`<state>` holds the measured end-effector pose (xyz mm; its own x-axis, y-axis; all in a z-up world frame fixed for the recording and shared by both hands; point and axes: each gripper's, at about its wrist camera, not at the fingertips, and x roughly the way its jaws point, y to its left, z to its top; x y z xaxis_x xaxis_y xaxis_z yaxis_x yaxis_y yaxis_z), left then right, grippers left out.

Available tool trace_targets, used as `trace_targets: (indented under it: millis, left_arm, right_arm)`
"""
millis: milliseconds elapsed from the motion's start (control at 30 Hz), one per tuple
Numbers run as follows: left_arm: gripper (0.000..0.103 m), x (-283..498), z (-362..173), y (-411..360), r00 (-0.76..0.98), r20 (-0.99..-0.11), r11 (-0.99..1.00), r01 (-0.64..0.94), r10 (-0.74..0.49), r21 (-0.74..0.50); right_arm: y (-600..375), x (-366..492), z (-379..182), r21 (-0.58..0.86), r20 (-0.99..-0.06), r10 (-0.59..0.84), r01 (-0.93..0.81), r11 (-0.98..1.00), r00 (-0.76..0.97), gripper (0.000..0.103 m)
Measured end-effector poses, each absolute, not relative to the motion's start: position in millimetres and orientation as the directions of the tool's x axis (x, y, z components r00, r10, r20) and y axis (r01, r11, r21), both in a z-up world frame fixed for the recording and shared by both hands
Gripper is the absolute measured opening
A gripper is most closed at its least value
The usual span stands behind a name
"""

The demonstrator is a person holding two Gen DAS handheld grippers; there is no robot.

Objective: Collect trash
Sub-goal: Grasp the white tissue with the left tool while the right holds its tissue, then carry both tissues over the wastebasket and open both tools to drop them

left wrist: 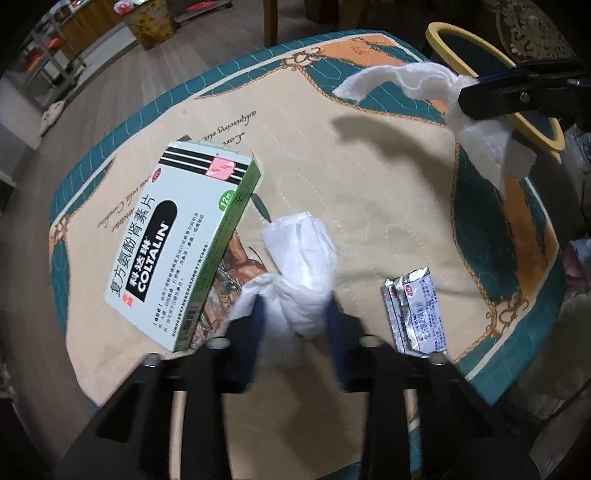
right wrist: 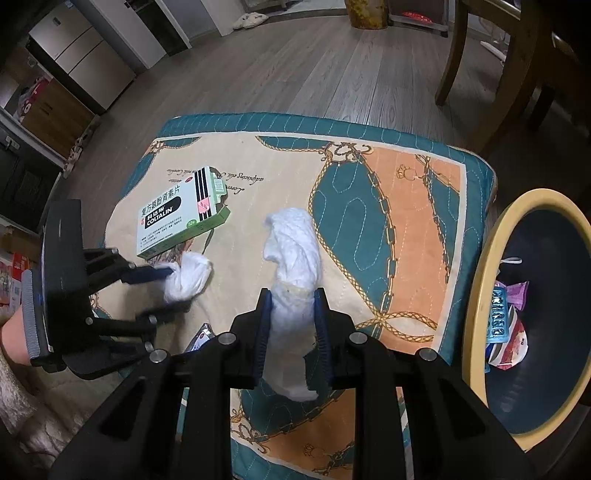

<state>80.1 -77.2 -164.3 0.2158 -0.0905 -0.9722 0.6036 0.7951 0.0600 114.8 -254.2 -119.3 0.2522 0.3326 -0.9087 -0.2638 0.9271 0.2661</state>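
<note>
Gripping tissue wad (left wrist: 299,273) between left tool (left wrist: 295,317) fingers, box (left wrist: 181,251) beside

Floor (right wrist: 295,74): grey-brown wood-look planks, dimly lit. Far right: wooden chair legs (right wrist: 448,59). Far left: tall grey cabinet doors (right wrist: 79,48), with a brown cardboard box (right wrist: 51,114) nearer. Far centre: patterned yellow container (right wrist: 365,13) standing on the floor. Near centre: quilted teal, cream and orange cover (right wrist: 406,192) over a low surface.
</note>
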Motion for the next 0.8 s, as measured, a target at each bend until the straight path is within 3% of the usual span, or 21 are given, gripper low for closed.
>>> trace_targets:
  millis: [67, 633, 800]
  left_arm:
    - [0.019, 82, -157, -78, 0.215, -0.970, 0.795, 0.605, -0.116, 0.039]
    - [0.018, 88, -63, -108, 0.406, -0.856, 0.805, 0.593, -0.318, -0.018]
    - [0.018, 92, -49, -118, 0.464, -0.823, 0.819, 0.574, -0.328, -0.002]
  right_arm:
    - [-254, 115, -119, 0.265, -0.908, 0.332, -0.264, 0.927, 0.256, 0.023]
    - [-286, 113, -84, 0.278, -0.868, 0.343, -0.221, 0.935, 0.359, 0.023]
    - [-314, 110, -72, 0.267, -0.856, 0.319, -0.180, 0.947, 0.407, 0.023]
